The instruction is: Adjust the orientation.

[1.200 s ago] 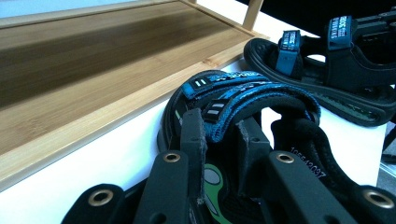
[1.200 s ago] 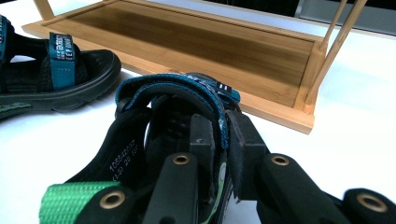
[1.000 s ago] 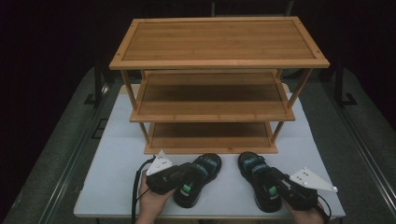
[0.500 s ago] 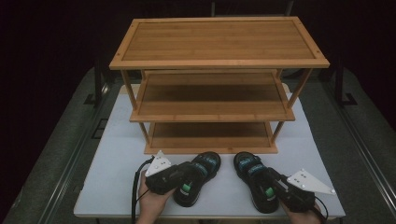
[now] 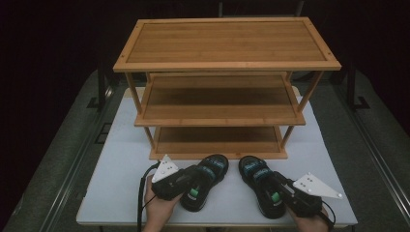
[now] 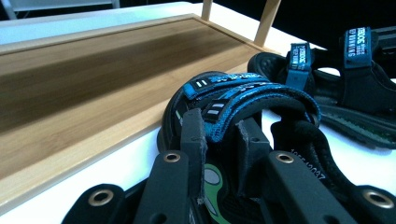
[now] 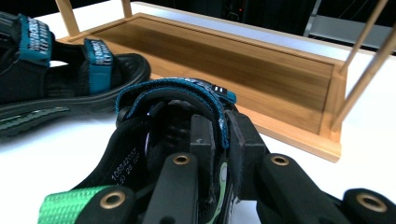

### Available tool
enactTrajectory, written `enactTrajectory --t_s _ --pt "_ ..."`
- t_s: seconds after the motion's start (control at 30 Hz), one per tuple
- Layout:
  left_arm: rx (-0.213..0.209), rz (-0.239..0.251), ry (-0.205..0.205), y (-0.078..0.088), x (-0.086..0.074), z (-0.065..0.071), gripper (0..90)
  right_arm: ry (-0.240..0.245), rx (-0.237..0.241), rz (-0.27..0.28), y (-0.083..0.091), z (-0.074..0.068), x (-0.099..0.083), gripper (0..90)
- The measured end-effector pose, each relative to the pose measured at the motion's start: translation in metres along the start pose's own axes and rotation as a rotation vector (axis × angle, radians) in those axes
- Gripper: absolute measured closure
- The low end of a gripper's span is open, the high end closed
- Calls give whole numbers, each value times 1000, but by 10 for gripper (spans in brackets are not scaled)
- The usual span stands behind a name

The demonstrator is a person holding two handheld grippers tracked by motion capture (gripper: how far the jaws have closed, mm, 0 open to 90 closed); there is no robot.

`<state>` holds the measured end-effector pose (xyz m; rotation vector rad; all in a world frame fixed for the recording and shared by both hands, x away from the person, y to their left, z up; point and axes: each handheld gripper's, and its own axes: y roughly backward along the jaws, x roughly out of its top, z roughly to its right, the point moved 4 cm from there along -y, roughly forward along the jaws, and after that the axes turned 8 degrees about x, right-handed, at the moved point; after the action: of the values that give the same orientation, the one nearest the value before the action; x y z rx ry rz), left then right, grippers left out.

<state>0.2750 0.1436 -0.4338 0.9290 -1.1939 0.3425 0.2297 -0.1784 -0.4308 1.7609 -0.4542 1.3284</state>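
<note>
Two black sandals with blue straps lie on the white table in front of a three-shelf bamboo rack. My left gripper is shut on the blue strap of the left sandal; in the left gripper view the strap runs between the jaws of that gripper. My right gripper is shut on the strap of the right sandal; in the right gripper view that strap is pinched between the jaws of the right gripper. Both soles rest on the table.
The rack's bottom shelf lies just beyond the sandals' toes, with nothing on it. Its thin legs stand at the corners. The other sandal lies close beside each gripper. The table's front edge is near my hands.
The right gripper and its sandal have shifted a little to the left, toward the other sandal. The left gripper and its sandal have barely moved.
</note>
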Motion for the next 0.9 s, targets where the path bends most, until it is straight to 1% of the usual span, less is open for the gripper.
enactTrajectory --t_s 0.07,0.13,0.3,0.33,0.37,0.43,0.5,0.53,0.57,0.6,0.63,0.7,0.8,0.9 --pt "11 9 -3 -2 3 0 764 15 -1 2 -6 -1 4 808" --pt "25 17 -7 -5 6 -1 764 19 -4 5 -9 -1 7 809" --pt "61 30 0 -12 12 -6 764 26 -12 13 -15 -1 13 809" --pt "67 34 1 -14 13 -7 764 34 -22 16 -20 0 16 809" --pt "70 35 5 -16 14 -8 764 34 -22 16 -20 0 16 809" --pt "80 40 10 -21 17 -9 764 43 -28 19 -27 0 21 809" --pt "84 43 13 -23 18 -9 763 46 -30 21 -30 0 23 809" --pt "87 45 15 -25 19 -10 763 52 -35 26 -35 0 27 809" --pt "91 46 14 -27 20 -10 763 52 -35 26 -35 0 27 809" --pt "97 48 12 -29 21 -10 763 62 -47 26 -41 0 30 809" --pt "103 51 17 -31 22 -10 763 62 -47 26 -41 0 30 809" --pt "112 52 19 -34 23 -12 763 72 -63 30 -46 0 33 809" --pt "127 61 28 -40 24 -15 763 79 -77 33 -54 2 36 809" --pt "142 72 26 -46 24 -18 763 76 -83 29 -59 5 37 809"
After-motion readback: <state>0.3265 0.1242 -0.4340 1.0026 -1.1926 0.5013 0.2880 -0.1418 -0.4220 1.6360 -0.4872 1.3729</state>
